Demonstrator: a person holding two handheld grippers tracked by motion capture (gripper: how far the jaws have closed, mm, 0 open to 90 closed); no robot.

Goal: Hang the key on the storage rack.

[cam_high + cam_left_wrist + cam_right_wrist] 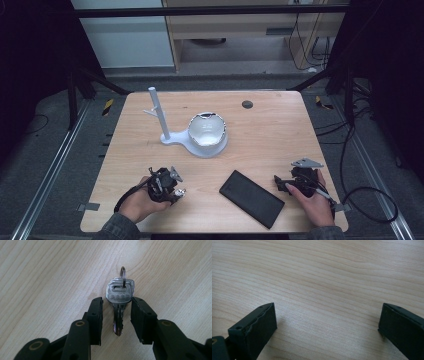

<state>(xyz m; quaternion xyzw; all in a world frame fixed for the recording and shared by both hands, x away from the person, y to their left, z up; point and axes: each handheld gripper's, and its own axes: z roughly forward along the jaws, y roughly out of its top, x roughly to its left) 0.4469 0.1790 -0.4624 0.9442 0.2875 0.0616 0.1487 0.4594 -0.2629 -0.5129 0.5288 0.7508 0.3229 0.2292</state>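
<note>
A small bunch of silver keys (120, 293) on a ring lies flat on the wooden table, blades pointing toward me. My left gripper (116, 301) straddles the blades, one black jaw on each side, with a narrow gap of bare wood between each pad and the metal. In the high view the keys (180, 192) glint at the tip of the left gripper (167, 185) near the front left of the table. My right gripper (325, 315) hovers low over bare wood with its jaws wide apart and nothing between them; from above the right gripper (282, 182) sits front right.
A flat black slab, like a phone (251, 198), lies between the two hands. A white stand (165, 139) with an upright post (159, 115) and a white bowl (207, 131) occupies the table's middle. A small dark disc (247, 104) sits near the far edge.
</note>
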